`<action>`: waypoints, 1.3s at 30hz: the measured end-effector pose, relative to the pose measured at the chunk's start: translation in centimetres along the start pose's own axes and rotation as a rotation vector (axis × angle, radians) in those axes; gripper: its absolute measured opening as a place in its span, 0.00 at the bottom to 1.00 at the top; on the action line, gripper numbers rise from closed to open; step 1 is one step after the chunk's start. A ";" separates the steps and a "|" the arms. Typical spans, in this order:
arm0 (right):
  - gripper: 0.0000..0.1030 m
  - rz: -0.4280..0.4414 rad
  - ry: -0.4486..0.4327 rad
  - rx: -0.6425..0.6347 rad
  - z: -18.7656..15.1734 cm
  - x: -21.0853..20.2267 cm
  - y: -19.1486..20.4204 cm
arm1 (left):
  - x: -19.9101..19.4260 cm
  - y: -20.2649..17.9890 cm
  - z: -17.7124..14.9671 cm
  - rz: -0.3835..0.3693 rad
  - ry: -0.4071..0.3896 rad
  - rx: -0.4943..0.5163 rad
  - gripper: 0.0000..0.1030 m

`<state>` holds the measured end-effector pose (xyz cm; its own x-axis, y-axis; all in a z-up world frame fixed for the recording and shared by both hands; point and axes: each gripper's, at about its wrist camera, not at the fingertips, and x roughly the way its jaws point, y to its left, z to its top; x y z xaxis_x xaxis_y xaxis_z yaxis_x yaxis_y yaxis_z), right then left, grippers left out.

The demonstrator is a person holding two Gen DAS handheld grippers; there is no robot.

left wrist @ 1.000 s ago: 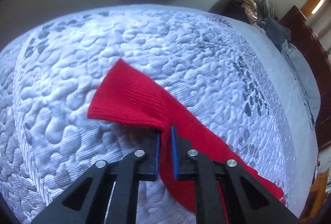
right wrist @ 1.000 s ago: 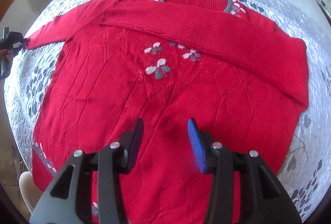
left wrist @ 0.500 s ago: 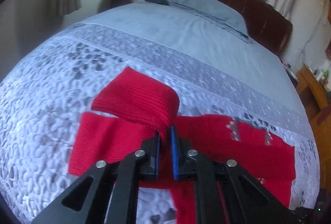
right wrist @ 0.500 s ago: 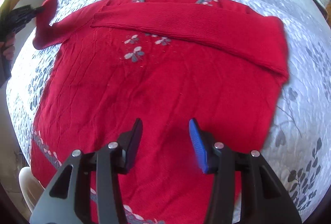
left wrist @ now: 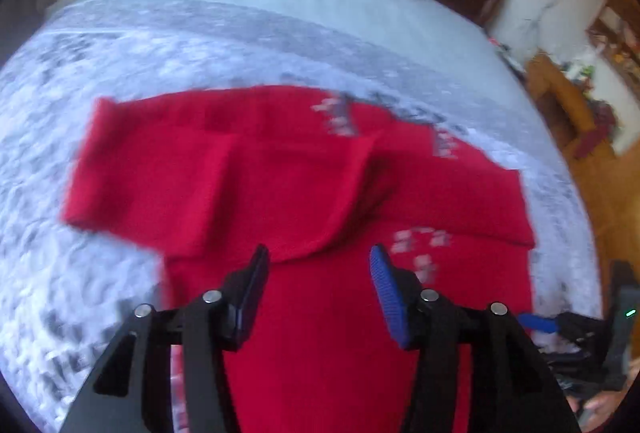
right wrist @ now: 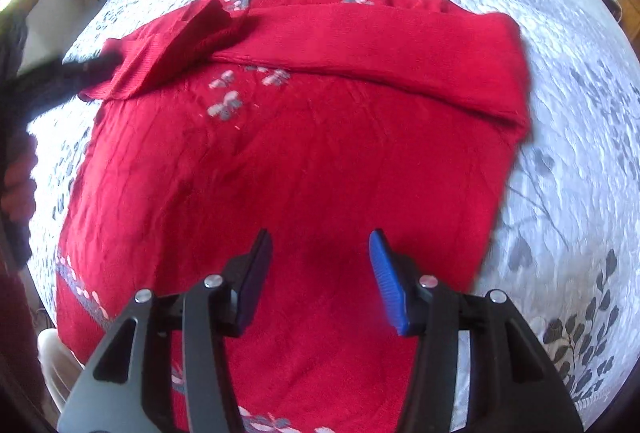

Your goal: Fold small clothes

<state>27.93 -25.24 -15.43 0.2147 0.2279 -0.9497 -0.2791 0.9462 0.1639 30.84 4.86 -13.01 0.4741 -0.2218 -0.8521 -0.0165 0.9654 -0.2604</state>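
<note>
Both sleeves (right wrist: 372,45) are seen folded across the chest of the sweater (right wrist: 280,173), which lies flat on the bed (right wrist: 580,137), collar away, long axis running from hem to collar. The left hand-held gripper (left wrist: 316,265) and right hand-held gripper (right wrist: 320,253) are spread, empty. Next, the hem should be gripped evenly at both corners.

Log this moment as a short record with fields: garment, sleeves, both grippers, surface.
garment: red sweater lying flat, front up, grey-trimmed neckline at the far end
sleeves: both folded across the chest; left sleeve lies loose on top, not held
left gripper: jaws open, empty, above the sweater
right gripper: jaws open, empty, above the lower body of the sweater
surface: quilted bedspread with grey leaf print
image quality: left wrist view is motion-blurred
</note>
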 end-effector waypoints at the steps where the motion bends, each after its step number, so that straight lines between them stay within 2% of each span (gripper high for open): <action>1: 0.49 0.023 -0.001 -0.004 1.0 0.1 0.8 | 0.1 1.0 -0.1 0.062 -0.003 0.002 0.51; 2: 0.49 0.039 0.000 -0.003 1.8 0.2 1.3 | 0.0 2.2 -0.2 0.134 -0.015 0.008 0.51; 3: 0.49 0.059 0.004 0.004 2.9 0.4 1.9 | 0.1 3.3 -0.1 0.168 -0.027 -0.003 0.51; 8: 0.49 0.157 0.048 0.080 9.9 2.1 5.0 | 0.5 7.4 2.1 0.165 0.008 -0.143 0.50; 11: 0.49 0.153 0.068 0.124 13.8 3.4 6.9 | 0.1 7.9 2.9 0.254 -0.010 -0.132 0.56; 14: 0.54 0.145 0.082 0.158 17.1 4.7 8.6 | 0.5 8.0 2.8 0.255 0.012 -0.115 0.56; 18: 0.54 0.070 0.116 0.171 20.6 7.3 10.2 | 1.0 8.8 2.4 0.224 0.048 -0.164 0.56; 19: 0.51 0.048 0.131 0.181 21.1 8.2 10.3 | 1.1 8.8 2.3 0.225 0.050 -0.161 0.57; 20: 0.34 0.046 0.154 0.199 21.4 9.2 10.1 | 1.1 8.8 2.4 0.226 0.049 -0.156 0.57; 21: 0.04 0.069 0.174 0.216 21.6 10.0 9.8 | 1.2 8.9 2.3 0.225 0.049 -0.154 0.59; 23: 0.03 0.144 0.163 0.256 21.2 10.0 8.8 | 1.2 9.1 2.3 0.222 0.048 -0.160 0.61; 25: 0.03 0.166 0.105 0.206 20.4 8.3 8.3 | 1.2 9.2 2.3 0.224 0.050 -0.166 0.62; 27: 0.03 0.191 0.048 0.167 18.6 5.7 7.4 | 1.2 9.4 2.3 0.225 0.052 -0.175 0.62; 29: 0.03 0.264 0.015 0.159 16.1 3.3 5.9 | 1.1 9.4 2.3 0.220 0.048 -0.179 0.62; 31: 0.08 0.247 0.008 0.149 13.6 2.3 4.6 | 1.1 9.2 2.3 0.220 0.045 -0.175 0.62; 32: 0.22 0.196 0.020 0.139 11.9 2.3 3.7 | 1.1 9.0 2.3 0.222 0.046 -0.172 0.62; 33: 0.48 0.160 0.039 0.133 11.1 2.4 3.3 | 1.2 8.8 2.2 0.225 0.048 -0.166 0.62; 34: 0.55 0.121 0.060 0.130 10.0 2.8 2.6 | 1.3 8.7 2.2 0.226 0.050 -0.162 0.62; 36: 0.45 0.100 0.094 0.148 8.3 3.8 0.8 | 1.4 8.4 2.2 0.228 0.051 -0.159 0.62; 39: 0.45 0.195 0.109 0.228 7.9 4.6 -0.9 | 1.4 8.0 2.2 0.228 0.049 -0.148 0.63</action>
<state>36.59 -23.25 -17.80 0.0727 0.3958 -0.9154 -0.0857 0.9170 0.3897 33.32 12.60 -15.29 0.4007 -0.0113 -0.9162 -0.2481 0.9612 -0.1203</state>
